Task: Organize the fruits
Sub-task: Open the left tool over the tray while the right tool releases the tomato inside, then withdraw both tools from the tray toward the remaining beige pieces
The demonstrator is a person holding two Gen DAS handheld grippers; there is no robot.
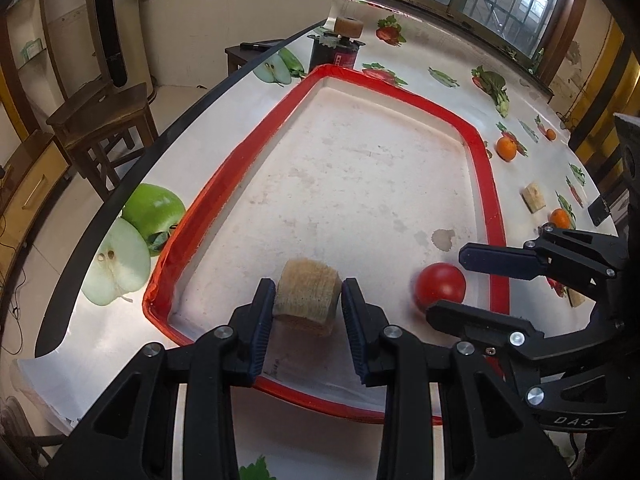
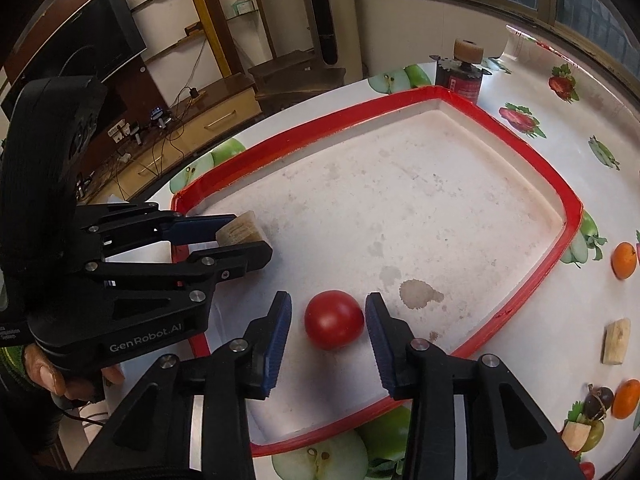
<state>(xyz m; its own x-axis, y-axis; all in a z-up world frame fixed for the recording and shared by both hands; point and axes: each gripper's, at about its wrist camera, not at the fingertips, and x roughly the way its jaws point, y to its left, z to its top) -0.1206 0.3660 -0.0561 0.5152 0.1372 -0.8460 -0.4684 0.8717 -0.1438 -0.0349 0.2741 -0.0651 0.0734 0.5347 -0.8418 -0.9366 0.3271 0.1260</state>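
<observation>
Though L [image 1: 308,285] tight on block [image 1: 307,298], R [image 2: 328,301] open.

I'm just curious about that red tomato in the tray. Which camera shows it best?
The right wrist view: the tomato sits whole and near the middle, on the tray, between the right gripper's open pads. In the left wrist view the tomato lies off to the side, its lower part hidden behind a finger of that gripper.

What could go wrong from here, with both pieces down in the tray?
1. The tomato is round and sits free between the right gripper's open pads; a nudge on withdrawal may roll it.
2. The left gripper is clamped on the tan block; lifting before release would drag it out.
3. The grippers are close together and could collide.
</observation>
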